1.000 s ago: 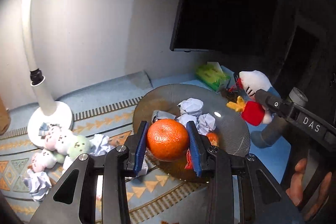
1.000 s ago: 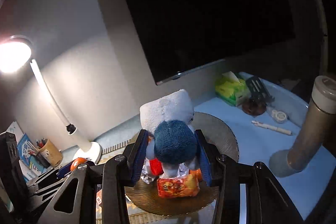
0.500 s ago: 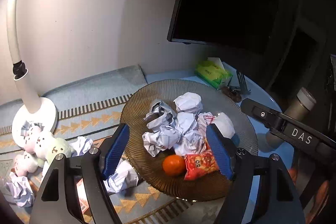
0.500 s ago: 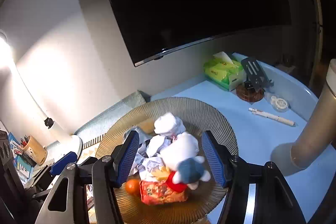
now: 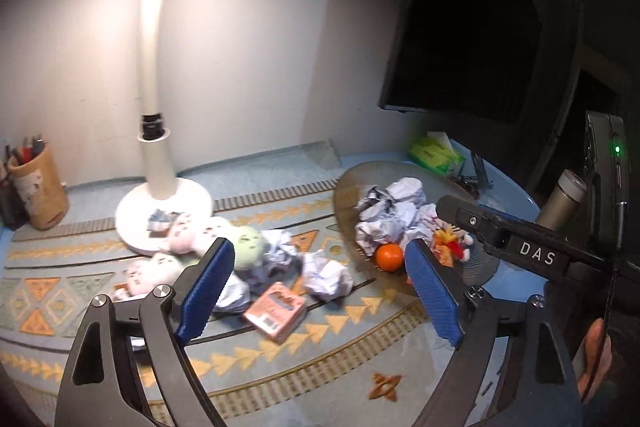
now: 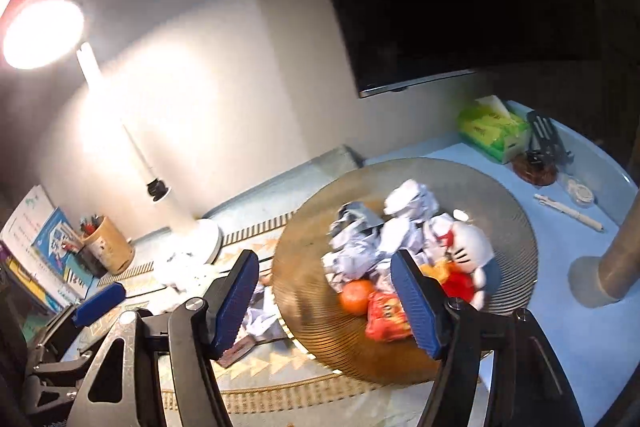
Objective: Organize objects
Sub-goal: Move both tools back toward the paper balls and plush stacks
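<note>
Left claw [image 5: 316,287] up front, blue pads spreading wider with nothing between them, hanging over the patterned mat [image 5: 280,355] that covers this side of the desk. Just beyond its pads lies a small pink box [image 5: 275,311] flat on the mat, with crumpled paper balls [image 5: 326,273] around it and a row of pastel plush toys [image 5: 224,243] running back to the white lamp base [image 5: 164,215]. Over to the right claw [image 6: 324,303]: its pads are opening too, nothing gripped, poised above the near rim of the brown ribbed glass plate [image 6: 516,227]. On that plate, nearest first, a red snack packet [image 6: 386,313] and a tangerine [image 6: 355,295] side by side, then a white cat plush in a red outfit [image 6: 466,255], then a heap of paper wads [image 6: 384,231] toward the far rim. Right of the plate, a grey tumbler [image 6: 616,259] stands on bare blue desk. Further back, a white pen [image 6: 568,213], a green tissue pack [image 6: 494,129] near the far edge, and a pen cup [image 6: 108,245] at the far left by the wall.
</note>
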Demonstrator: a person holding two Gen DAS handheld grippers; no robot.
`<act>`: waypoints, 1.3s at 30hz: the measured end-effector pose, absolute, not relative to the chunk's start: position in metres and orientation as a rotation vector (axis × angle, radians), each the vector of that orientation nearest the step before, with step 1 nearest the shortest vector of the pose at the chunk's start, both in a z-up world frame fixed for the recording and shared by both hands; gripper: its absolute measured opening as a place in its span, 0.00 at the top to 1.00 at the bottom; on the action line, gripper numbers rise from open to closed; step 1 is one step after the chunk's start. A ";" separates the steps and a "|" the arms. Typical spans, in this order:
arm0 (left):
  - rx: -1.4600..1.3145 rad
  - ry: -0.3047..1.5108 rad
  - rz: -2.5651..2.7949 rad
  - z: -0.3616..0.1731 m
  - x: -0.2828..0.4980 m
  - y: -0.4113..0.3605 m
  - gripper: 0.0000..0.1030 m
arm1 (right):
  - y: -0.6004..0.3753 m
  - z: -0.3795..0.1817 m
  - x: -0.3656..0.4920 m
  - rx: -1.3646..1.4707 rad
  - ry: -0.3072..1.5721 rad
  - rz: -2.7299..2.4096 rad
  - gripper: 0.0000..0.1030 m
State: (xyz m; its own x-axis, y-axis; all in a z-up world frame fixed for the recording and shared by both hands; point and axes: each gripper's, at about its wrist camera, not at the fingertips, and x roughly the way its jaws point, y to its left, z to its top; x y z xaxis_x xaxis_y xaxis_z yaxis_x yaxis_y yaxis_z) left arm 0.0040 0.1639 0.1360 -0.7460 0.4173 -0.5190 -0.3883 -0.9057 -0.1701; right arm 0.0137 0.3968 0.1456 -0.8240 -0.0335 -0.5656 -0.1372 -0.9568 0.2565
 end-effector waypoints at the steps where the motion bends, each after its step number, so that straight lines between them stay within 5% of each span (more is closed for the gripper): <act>1: -0.784 -0.087 2.616 0.136 0.008 0.148 0.16 | 0.385 0.144 0.015 -0.924 0.426 2.942 0.35; 14: -1.046 -0.446 2.964 0.041 0.016 -0.018 0.16 | 0.277 0.072 0.012 -1.164 0.300 3.040 0.35; 23: -1.194 -0.509 2.859 0.014 0.004 -0.022 0.16 | 0.269 0.027 0.000 -1.268 0.280 3.003 0.33; 27: -1.192 -0.478 2.886 0.014 0.005 -0.017 0.16 | 0.269 0.028 0.003 -1.237 0.271 3.014 0.14; 39: -1.218 -0.448 2.896 0.013 0.002 -0.015 0.16 | 0.253 0.032 0.008 -1.147 0.081 3.003 0.13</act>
